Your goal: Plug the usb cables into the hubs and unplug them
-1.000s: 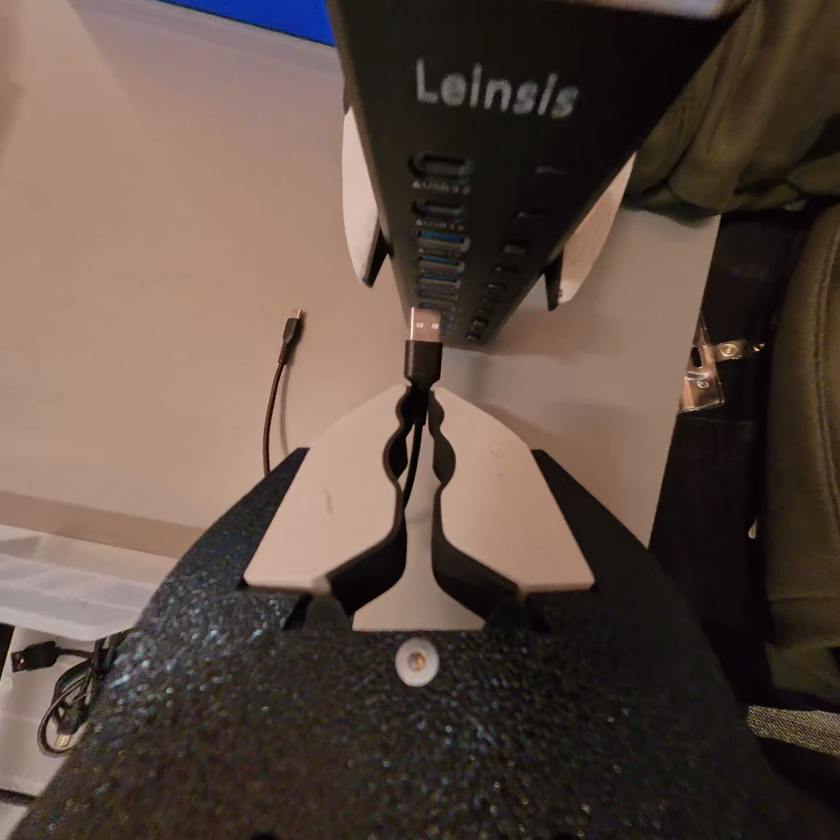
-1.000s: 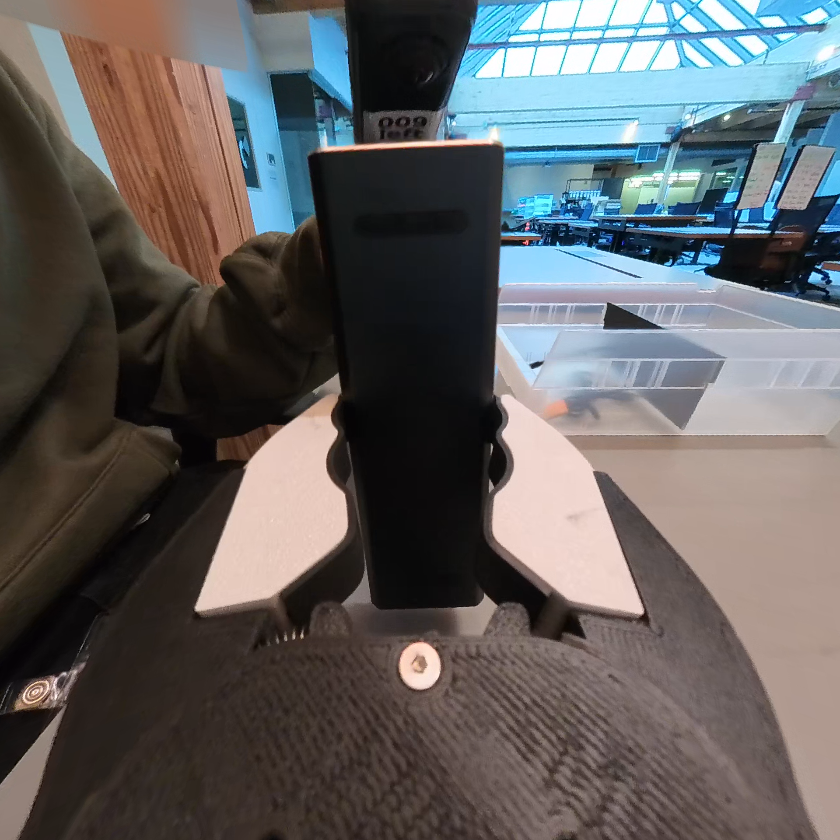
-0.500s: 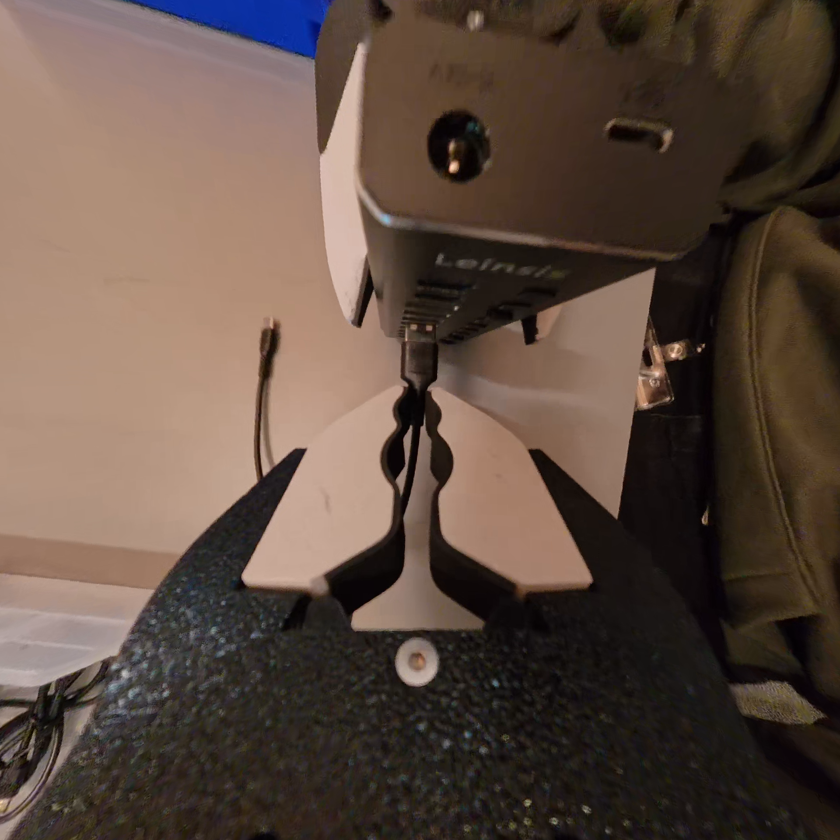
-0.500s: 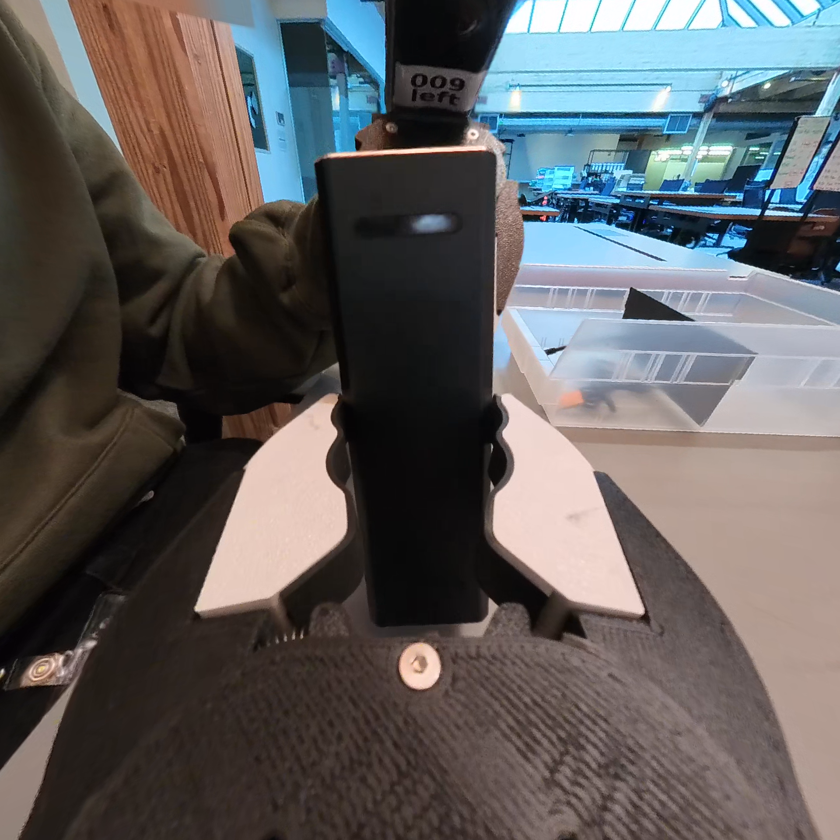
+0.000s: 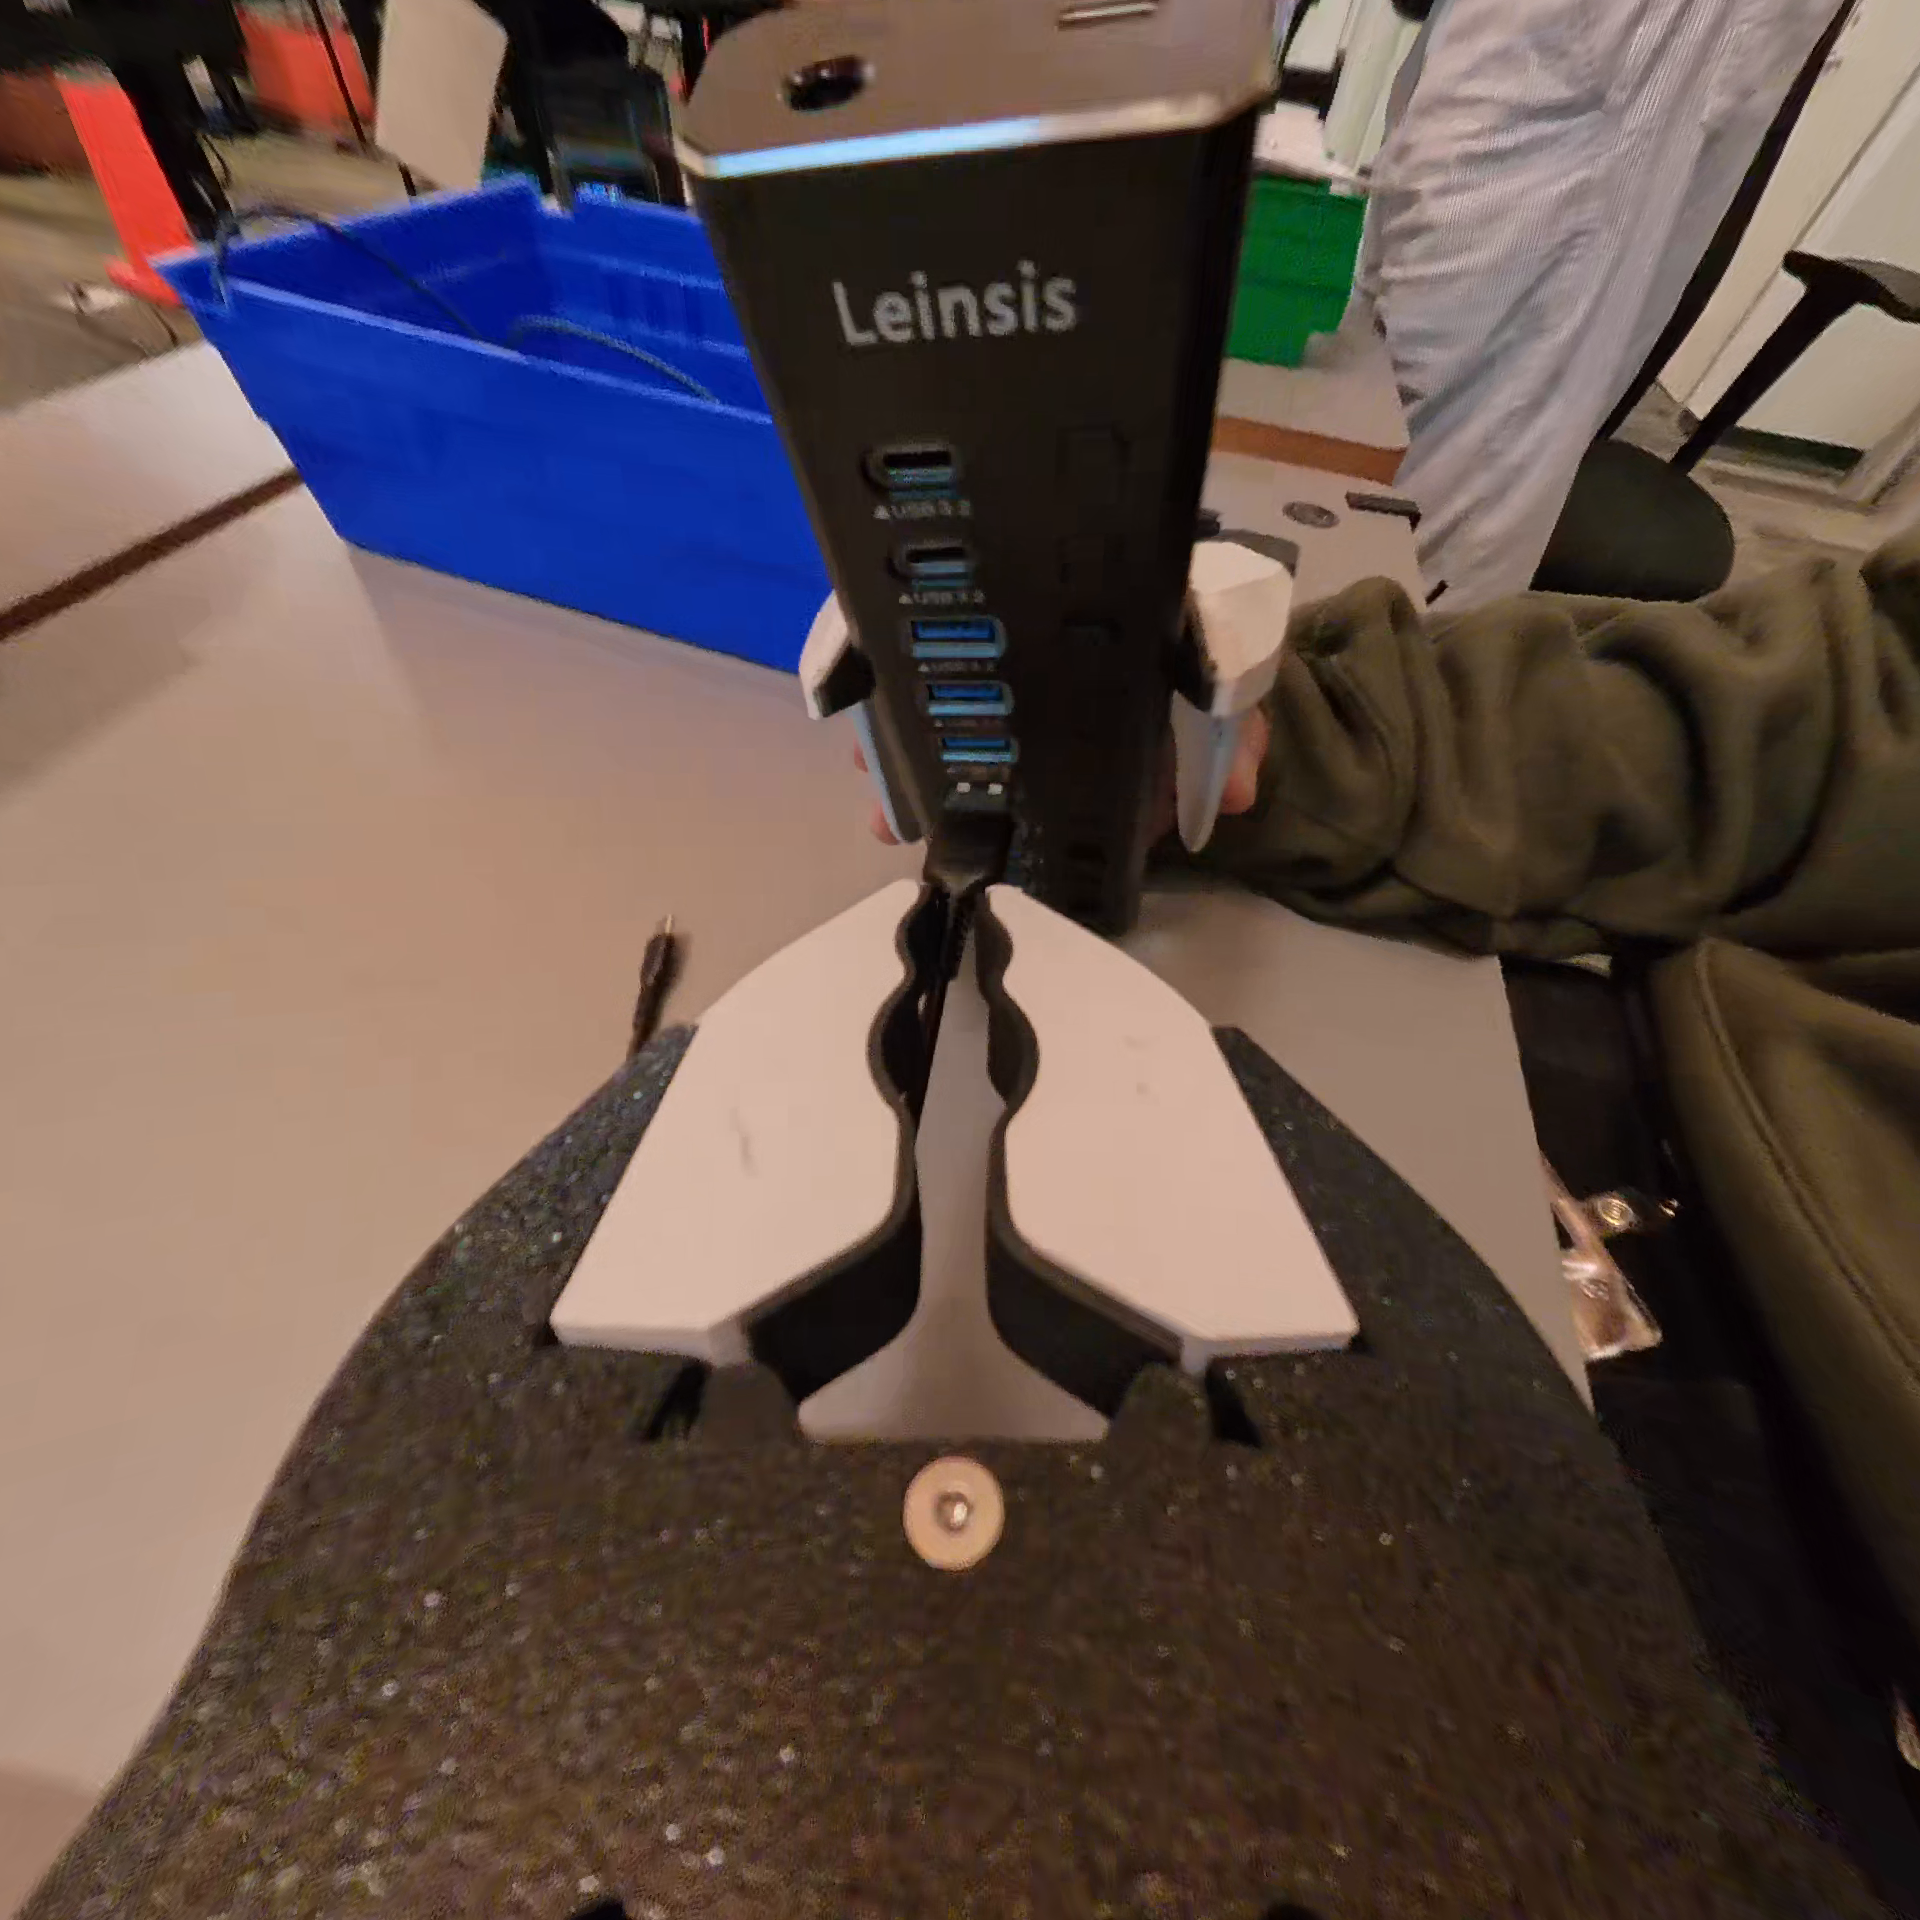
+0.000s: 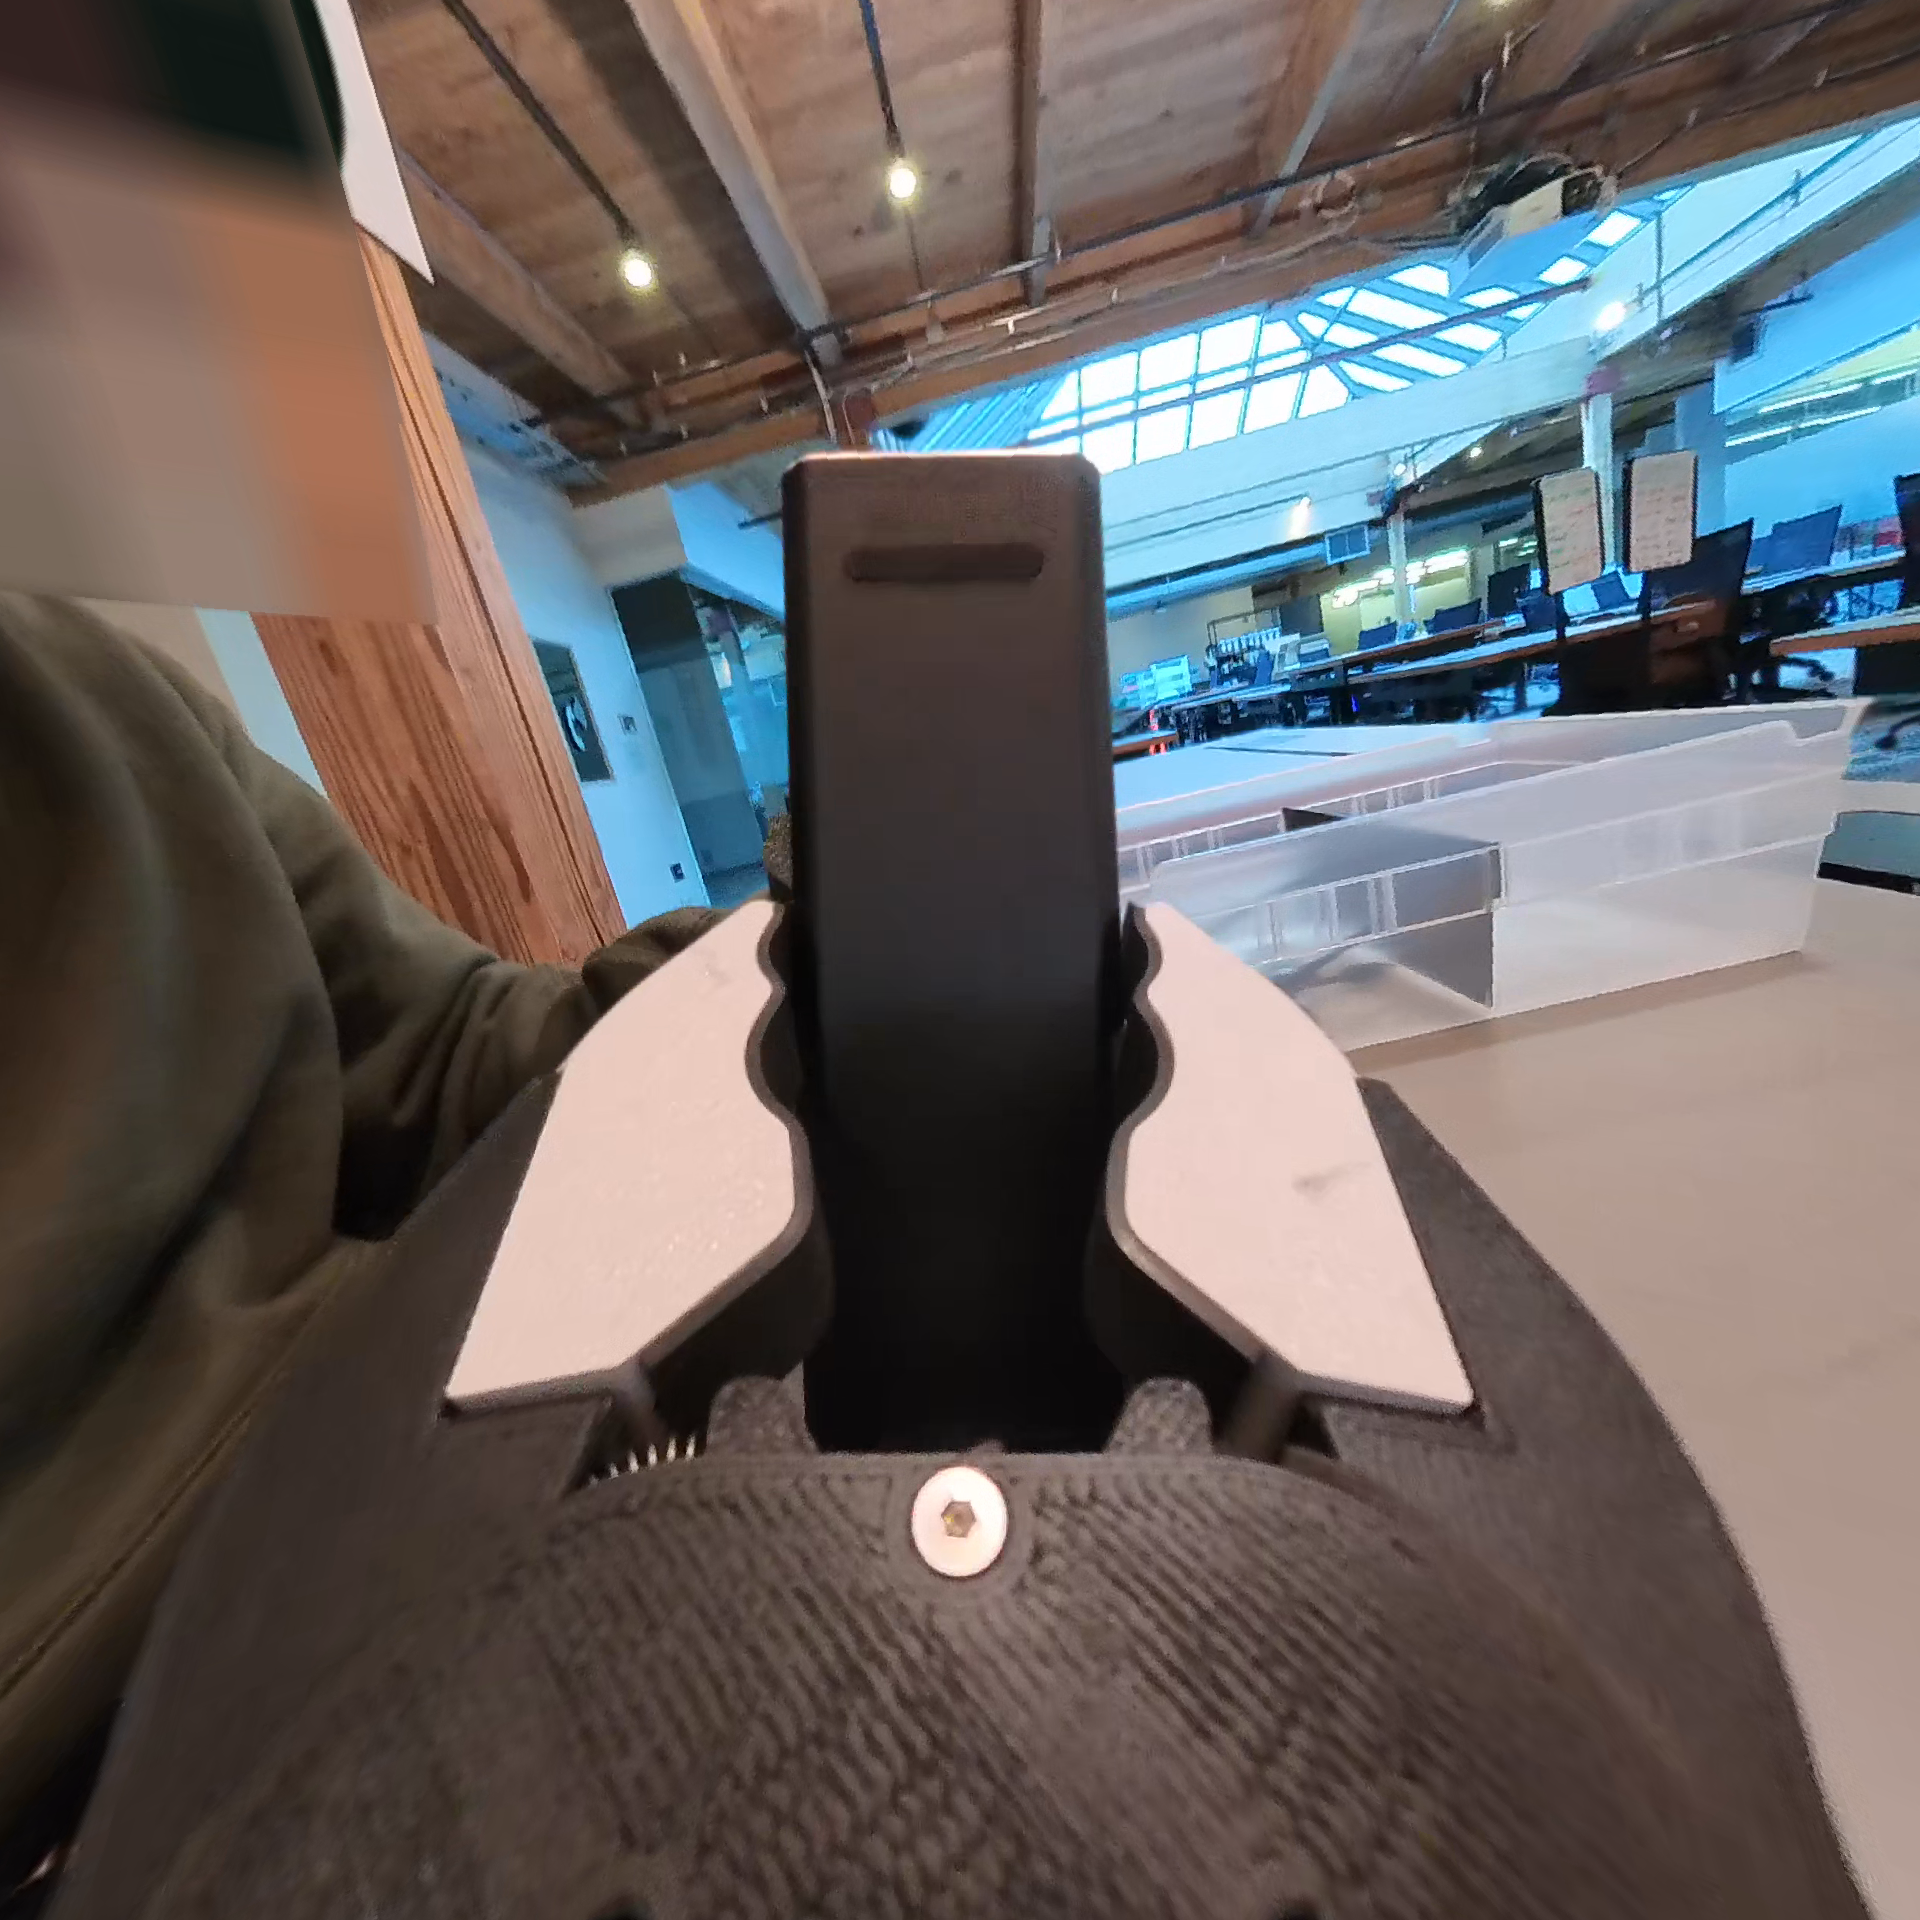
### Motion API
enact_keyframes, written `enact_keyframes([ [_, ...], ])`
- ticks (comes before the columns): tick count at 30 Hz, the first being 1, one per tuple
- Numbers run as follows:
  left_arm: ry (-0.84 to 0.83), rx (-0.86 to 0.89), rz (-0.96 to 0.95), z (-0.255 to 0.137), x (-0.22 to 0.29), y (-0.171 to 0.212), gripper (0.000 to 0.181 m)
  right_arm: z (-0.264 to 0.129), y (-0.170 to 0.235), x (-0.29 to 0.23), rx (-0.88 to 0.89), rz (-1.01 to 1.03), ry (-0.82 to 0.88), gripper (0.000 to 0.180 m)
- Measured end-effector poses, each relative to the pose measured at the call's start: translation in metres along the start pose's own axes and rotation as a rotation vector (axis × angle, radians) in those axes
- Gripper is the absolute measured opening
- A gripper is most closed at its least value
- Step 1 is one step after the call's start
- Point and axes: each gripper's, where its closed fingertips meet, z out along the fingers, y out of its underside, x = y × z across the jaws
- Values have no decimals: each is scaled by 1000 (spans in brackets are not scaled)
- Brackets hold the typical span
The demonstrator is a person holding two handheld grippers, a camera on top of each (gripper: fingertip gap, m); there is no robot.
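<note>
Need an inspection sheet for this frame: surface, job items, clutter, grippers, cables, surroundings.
Surface: grey table, mostly bare.
Job's things: black hub held upright; USB plug at a low port, seating unclear.
Clutter: blue bin; clear bins.
Grippers: left gripper shut on the cable; right gripper clamps the hub.
Cables: loose cable end on table.
Surroundings: open office, desks, a person standing.
</note>
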Motion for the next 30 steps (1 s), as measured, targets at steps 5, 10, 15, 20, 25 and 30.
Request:
enact_keyframes([
  [5,60,28,-59,1,5,-1,23,3,4,0,-28,-6,4,61],
  [10,57,23,-59,5,5,1,29,3,5,-3,-37,-14,-9,61],
  [15,-32,71,17,-7,-1,-18,57,4,5,-4,-44,-23,-10,61],
  [20,3,317,-55,-32,16,-73,67,14,18,-9,-133,-78,-10,60],
  [25,-53,257,33,-29,17,-69,57,24,34,-14,-242,-120,-12,61],
  [30,-65,229,88,-35,18,-70,57,32,38,-10,-244,-116,40,62],
])
